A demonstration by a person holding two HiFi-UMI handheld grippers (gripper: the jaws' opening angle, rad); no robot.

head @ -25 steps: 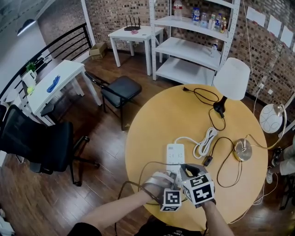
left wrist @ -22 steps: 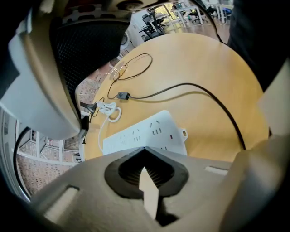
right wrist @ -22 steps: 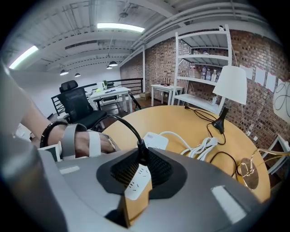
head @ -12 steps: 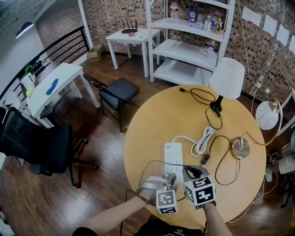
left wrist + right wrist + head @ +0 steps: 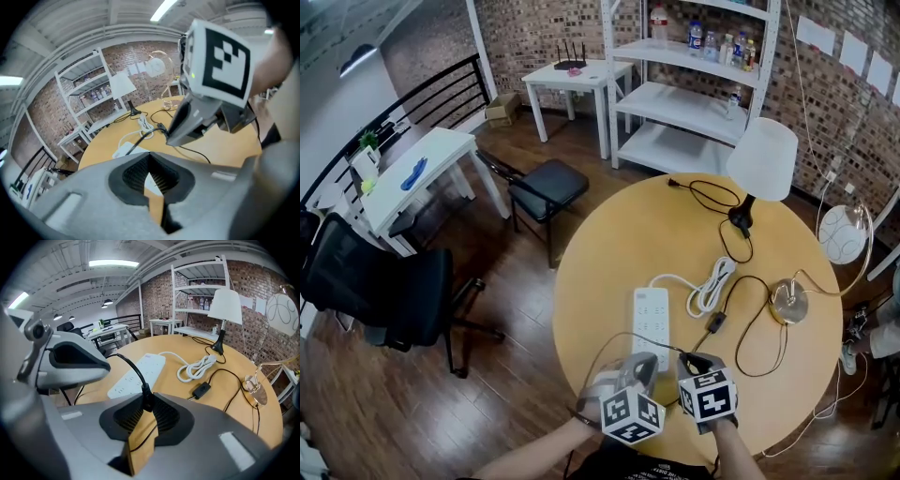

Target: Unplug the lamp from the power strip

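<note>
The white power strip (image 5: 652,317) lies on the round wooden table (image 5: 609,244), and nothing is plugged into its visible sockets. My right gripper (image 5: 690,360) is just behind the strip's near end, shut on a black plug (image 5: 146,393). Its jaws have just been opening a little, with the plug still between the pads. The plug's black cord (image 5: 127,363) arcs up from the jaws; a cord with an inline switch (image 5: 715,322) runs toward the brass-based lamp (image 5: 789,302). My left gripper (image 5: 643,362) hangs beside the right one, shut, holding nothing (image 5: 150,159).
A white-shaded lamp (image 5: 761,155) stands at the table's far side, its own cord and plug (image 5: 675,181) loose on the top. The strip's coiled white cable (image 5: 712,286) lies mid-table. A black stool (image 5: 546,183) and an office chair (image 5: 384,291) stand to the left.
Both grippers have drawn back from the strip's near end toward the table's front edge. The left gripper rose and rolled over. The strip's near end now shows uncovered.
</note>
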